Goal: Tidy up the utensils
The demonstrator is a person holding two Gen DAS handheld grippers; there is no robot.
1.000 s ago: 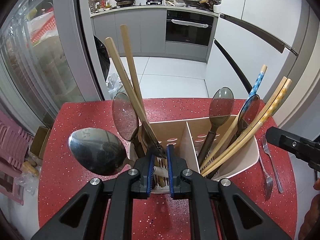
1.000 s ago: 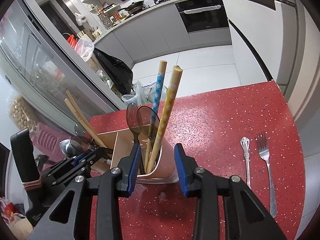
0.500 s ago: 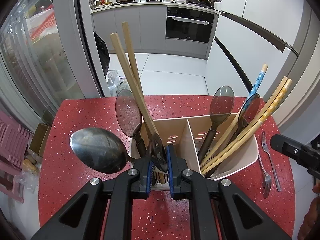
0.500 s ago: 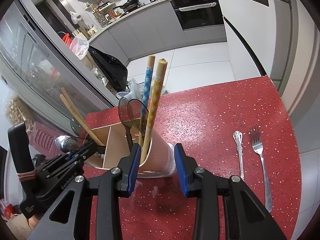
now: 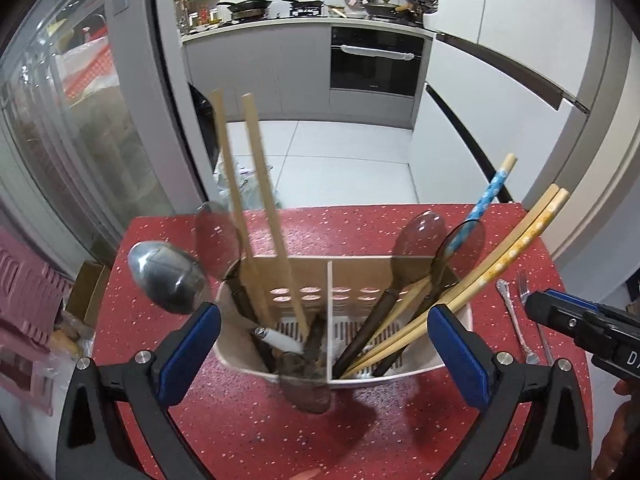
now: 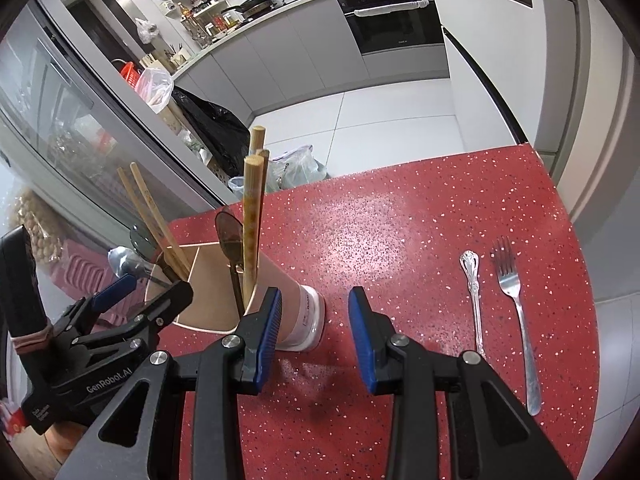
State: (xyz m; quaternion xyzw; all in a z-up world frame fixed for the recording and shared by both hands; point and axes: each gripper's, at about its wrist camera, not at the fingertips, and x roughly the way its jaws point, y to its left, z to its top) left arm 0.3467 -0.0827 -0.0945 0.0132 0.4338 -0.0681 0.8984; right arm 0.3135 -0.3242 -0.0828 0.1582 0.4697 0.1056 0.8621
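A beige two-compartment caddy (image 5: 400,372) stands on the red speckled table (image 5: 240,420). My left gripper (image 5: 324,354) hangs over its near wall, jaws opening wide and pressing on nothing. Between them a blurred dark spoon (image 5: 306,380) drops free at the left compartment's near wall. That compartment also holds wooden chopsticks (image 5: 248,208), a metal spoon (image 5: 166,280) and a clear spoon (image 5: 216,236). The right one holds dark spoons (image 5: 420,240) and patterned chopsticks (image 5: 520,240). My right gripper (image 6: 316,328) is open beside the caddy's (image 6: 208,264) right end, gripping nothing.
A fork (image 6: 516,312) and a silver ornate-handled utensil (image 6: 474,292) lie side by side on the table (image 6: 400,220) to the right of my right gripper. The table's far edge drops to a tiled kitchen floor. A glass door stands to the left.
My left gripper has sprung from nearly shut to wide open, letting go of the dark spoon, which has slid down at the caddy. In the right wrist view the caddy has shifted left.
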